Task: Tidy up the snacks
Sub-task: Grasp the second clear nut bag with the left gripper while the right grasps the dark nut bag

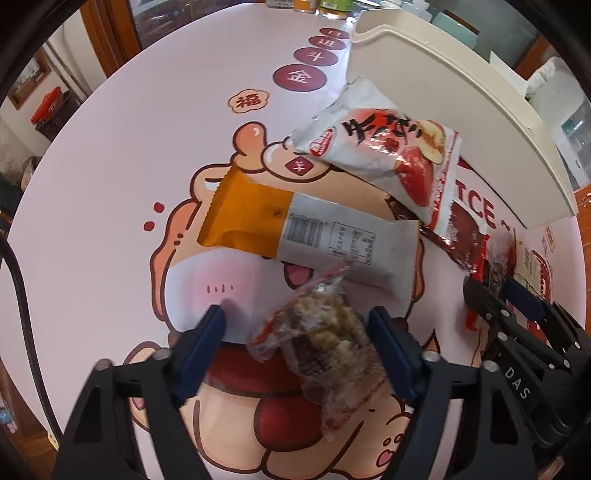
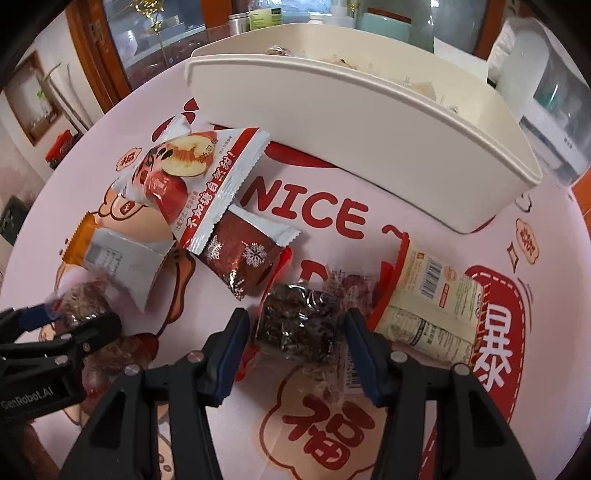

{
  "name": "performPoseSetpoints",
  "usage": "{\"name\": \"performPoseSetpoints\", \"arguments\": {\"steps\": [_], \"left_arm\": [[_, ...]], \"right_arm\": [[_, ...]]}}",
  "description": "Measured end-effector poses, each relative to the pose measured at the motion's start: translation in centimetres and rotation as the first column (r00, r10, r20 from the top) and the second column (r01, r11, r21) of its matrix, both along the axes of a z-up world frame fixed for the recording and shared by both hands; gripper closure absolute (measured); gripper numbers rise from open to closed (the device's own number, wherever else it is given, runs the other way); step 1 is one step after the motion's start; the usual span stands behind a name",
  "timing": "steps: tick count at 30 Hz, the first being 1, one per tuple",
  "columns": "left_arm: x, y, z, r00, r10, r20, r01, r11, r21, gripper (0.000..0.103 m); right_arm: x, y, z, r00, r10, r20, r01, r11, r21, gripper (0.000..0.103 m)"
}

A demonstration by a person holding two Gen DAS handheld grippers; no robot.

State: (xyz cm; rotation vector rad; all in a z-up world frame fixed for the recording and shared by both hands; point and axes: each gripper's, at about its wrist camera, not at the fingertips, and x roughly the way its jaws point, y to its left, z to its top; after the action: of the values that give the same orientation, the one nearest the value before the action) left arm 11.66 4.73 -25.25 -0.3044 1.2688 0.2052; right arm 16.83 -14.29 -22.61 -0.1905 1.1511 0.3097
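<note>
left gripper [image 1: 295,332]: jaws spread wide, blue pads on either side of a clear-wrapped oat snack [image 1: 325,343]; the right pad looks close to the wrapper, the left pad stands apart, so nothing is clamped.
right gripper [image 2: 295,328]: jaws parted too, straddling a clear-wrapped dark snack [image 2: 299,325]; pads sit just beside the wrapper on both sides, whether they touch it i cannot tell.
oat snack: lies tilted on the tablecloth [image 1: 110,184], just in front of the orange and white packet [image 1: 295,229].
dark snack: lies on the cloth between the snowflake packet [image 2: 243,258] and the beige barcode packet [image 2: 432,306], close to both.
apple packet [image 1: 380,151]: white with red fruit print, resting on top of the pile, overlapping the orange and white packet and the snowflake packet; in the right wrist view [image 2: 192,177] it sits left of the word "nice".
cream bin [image 2: 369,129]: long, white-walled, standing behind the snacks at the far side of the cloth; some wrappers show inside, too small to name.
both grippers: side by side, the right one shows at the right edge of the left wrist view [image 1: 495,291], the left one at the left edge of the right wrist view [image 2: 70,314].
background: jars and bottles [image 1: 321,5] behind the bin, a wood-framed cabinet [image 2: 122,48] beyond.
</note>
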Motion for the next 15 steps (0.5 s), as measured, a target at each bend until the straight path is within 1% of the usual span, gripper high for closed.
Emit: {"name": "performPoseSetpoints", "arguments": {"steps": [1, 2, 4, 8, 11, 15], "left_arm": [[-0.1, -0.2, 0.2, 1.0, -0.01, 0.008, 0.01, 1.0, -0.005, 0.049], [-0.2, -0.3, 0.3, 1.0, -0.015, 0.013, 0.015, 1.0, -0.011, 0.051], [-0.2, -0.6, 0.3, 1.0, -0.009, 0.015, 0.01, 1.0, -0.026, 0.052], [-0.6, -0.5, 0.5, 1.0, -0.017, 0.026, 0.018, 0.999, -0.043, 0.056], [-1.1, -0.4, 1.1, 0.999, -0.019, 0.03, 0.021, 0.998, -0.054, 0.058], [-2.4, -0.6, 2.3, 0.998, -0.036, 0.048, 0.039, 0.998, -0.049, 0.062]], "right_arm": [[0.1, -0.1, 0.0, 1.0, 0.0, 0.0, 0.0, 1.0, 0.001, 0.056], [0.1, -0.2, 0.0, 1.0, 0.0, 0.002, 0.0, 1.0, 0.003, 0.058], [-0.1, -0.2, 0.0, 1.0, 0.002, 0.007, -0.002, 1.0, 0.004, 0.06], [-0.9, -0.7, 0.2, 1.0, 0.005, 0.004, -0.005, 1.0, 0.017, 0.061], [-1.6, -0.9, 0.5, 1.0, 0.004, -0.004, -0.004, 0.999, 0.043, 0.061], [-2.4, -1.7, 1.9, 1.0, -0.011, -0.002, 0.011, 0.995, 0.096, 0.062]]}}
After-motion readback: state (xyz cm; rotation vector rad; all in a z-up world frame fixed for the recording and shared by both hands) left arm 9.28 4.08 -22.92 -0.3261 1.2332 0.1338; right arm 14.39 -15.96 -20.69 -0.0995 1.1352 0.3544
